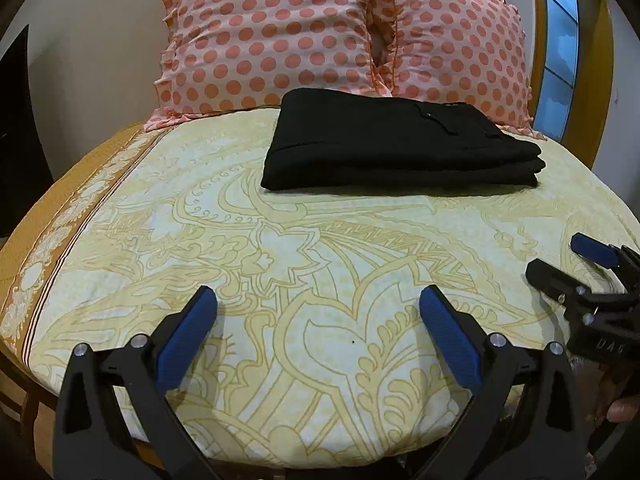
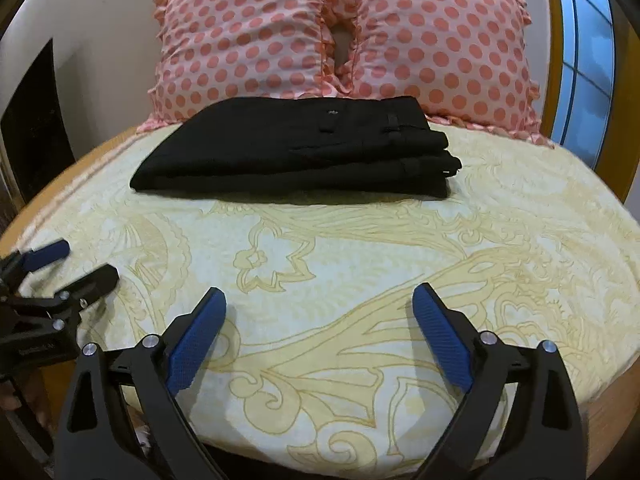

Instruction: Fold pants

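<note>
As the pants lie folded near the bed's pillow edge, my left gripper and right gripper hang wide, empty; I judge only checking remains.

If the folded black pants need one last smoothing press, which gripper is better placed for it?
Marginally the right gripper: the pants lie nearly straight ahead of it, while they sit right of the left gripper. Both are open and well short.
</note>
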The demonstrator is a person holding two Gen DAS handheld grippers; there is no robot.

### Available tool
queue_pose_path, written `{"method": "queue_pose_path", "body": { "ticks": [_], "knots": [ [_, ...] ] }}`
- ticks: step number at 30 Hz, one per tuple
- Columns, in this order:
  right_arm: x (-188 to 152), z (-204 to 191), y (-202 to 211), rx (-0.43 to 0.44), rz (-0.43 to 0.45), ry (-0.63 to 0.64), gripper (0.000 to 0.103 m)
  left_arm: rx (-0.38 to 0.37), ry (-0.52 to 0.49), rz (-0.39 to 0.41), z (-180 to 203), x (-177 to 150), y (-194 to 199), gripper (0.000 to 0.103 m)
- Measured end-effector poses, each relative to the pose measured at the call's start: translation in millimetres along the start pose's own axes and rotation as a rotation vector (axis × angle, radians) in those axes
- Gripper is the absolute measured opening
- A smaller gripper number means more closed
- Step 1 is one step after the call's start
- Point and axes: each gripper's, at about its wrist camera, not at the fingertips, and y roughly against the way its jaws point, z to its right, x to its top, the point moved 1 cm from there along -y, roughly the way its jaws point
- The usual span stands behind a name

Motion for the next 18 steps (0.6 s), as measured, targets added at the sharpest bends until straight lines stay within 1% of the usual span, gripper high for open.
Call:
{"method": "queue_pose_path", "body": {
  "ticks": [2,8,18],
  "knots": [
    [-0.9,0.9,-0.4,-0.01,0.004,-0.016,0.102,0.012,0.01,0.01,0.9,-1.1,0.7,0.101],
    [-5.4,-0.5,0.0,-0.047,0.036,-0.038,0.102,0.038,0.026,0.021,2.9,-1.8,1.6,0.101],
    [-8.1,0.6,1.6,-0.054,0.067,-0.04,0.102,0.037,0.024,0.028,2.9,-2.1,2.3,0.101]
  ]
}}
